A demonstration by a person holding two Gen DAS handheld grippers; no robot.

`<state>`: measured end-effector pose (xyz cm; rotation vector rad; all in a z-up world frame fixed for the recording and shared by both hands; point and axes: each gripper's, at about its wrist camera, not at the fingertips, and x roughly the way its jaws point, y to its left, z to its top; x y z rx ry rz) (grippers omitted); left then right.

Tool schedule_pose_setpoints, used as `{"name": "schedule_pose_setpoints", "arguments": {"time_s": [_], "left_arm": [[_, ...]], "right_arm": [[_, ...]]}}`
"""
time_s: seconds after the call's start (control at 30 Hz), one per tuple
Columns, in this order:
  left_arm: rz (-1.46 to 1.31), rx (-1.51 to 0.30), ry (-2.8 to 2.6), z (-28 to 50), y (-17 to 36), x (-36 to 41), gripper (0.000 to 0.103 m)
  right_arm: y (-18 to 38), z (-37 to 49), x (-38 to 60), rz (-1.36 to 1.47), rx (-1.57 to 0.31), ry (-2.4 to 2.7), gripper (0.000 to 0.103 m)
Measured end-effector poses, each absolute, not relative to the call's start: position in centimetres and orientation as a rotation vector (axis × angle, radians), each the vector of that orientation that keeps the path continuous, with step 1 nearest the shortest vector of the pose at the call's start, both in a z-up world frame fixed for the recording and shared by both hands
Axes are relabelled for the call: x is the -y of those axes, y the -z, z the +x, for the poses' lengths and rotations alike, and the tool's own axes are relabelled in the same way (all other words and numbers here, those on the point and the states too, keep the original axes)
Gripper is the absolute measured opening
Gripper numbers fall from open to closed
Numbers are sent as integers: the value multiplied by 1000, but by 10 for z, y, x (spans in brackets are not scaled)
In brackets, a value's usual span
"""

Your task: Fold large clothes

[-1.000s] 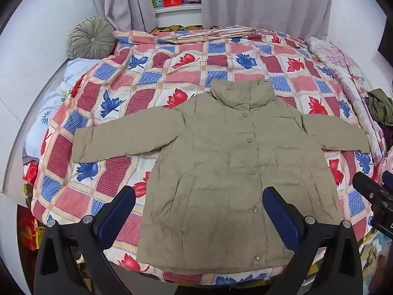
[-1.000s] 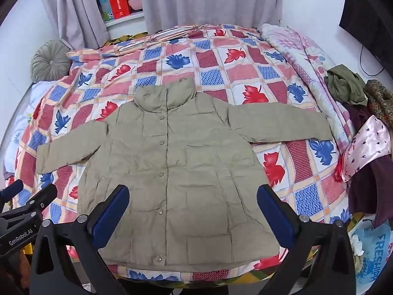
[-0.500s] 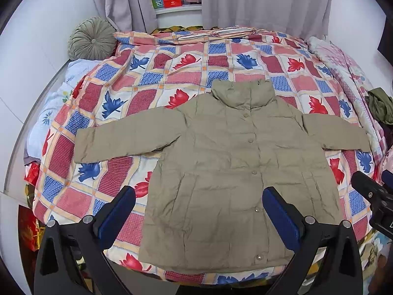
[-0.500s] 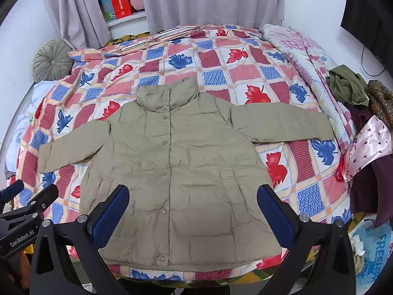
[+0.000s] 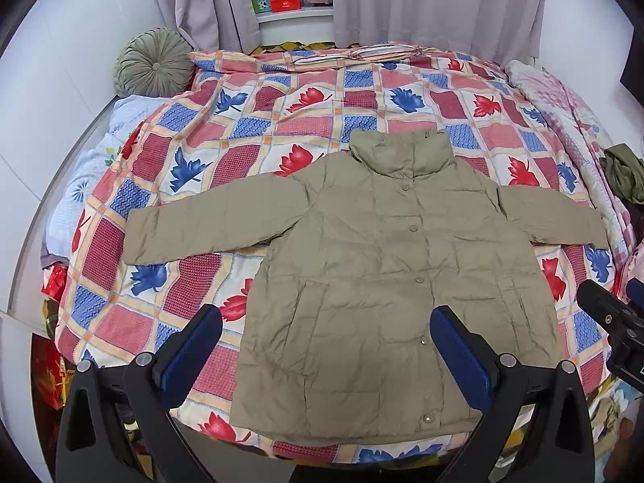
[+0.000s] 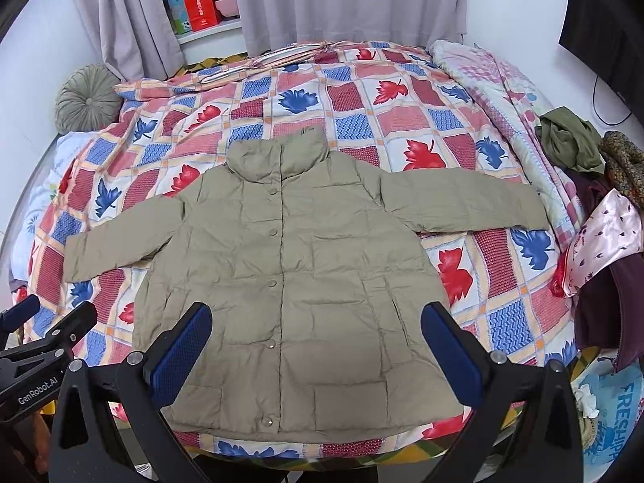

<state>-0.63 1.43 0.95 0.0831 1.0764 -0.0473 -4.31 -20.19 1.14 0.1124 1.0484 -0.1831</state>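
- One bed (image 5: 225, 366) fills most of both views; it is covered with one quilt (image 5: 281, 120) in red, blue and pink squares with leaf prints.
- One khaki padded jacket (image 5: 374, 281) lies flat on the quilt, front side up, near the foot edge of the bed. Its two sleeves are spread out to the sides and its collar points toward the curtains. The hem reaches almost to the near edge of the bed.
- Two grey curtains (image 6: 346, 4) hang behind the bed, with a shelf of boxes between them.
- One heap of other clothes (image 6: 595, 185) lies at the right side of the bed, apart from the jacket.
- One round grey-green cushion (image 5: 155, 62) rests at the far left corner, against the wall.
- Two grippers are in view. The left gripper (image 5: 326, 352) hangs above the lower left part of the jacket, its tongs wide apart and holding nothing. The right gripper (image 6: 316, 346) hangs above the lower middle of the jacket, its tongs also wide apart and empty.
- Five snap buttons (image 6: 274, 282) can be counted along the front of the jacket in the right wrist view.
- Compared with one second ago, almost nothing changes: the jacket keeps the same place and shape, and both grippers shift only very slightly, with the same wide opening.
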Motion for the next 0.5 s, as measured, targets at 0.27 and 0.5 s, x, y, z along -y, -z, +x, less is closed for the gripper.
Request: {"name": "schedule_pose_setpoints", "arguments": {"time_s": [0.27,0.5], "left_arm": [[85,-1076,48,-6,-9,-14,103],[86,-1077,49,-7,-9,-13,103]], "right_arm": [[-11,-44,203,113,-1048,182,103],[-11,-45,203,114,-1048,182,103]]}}
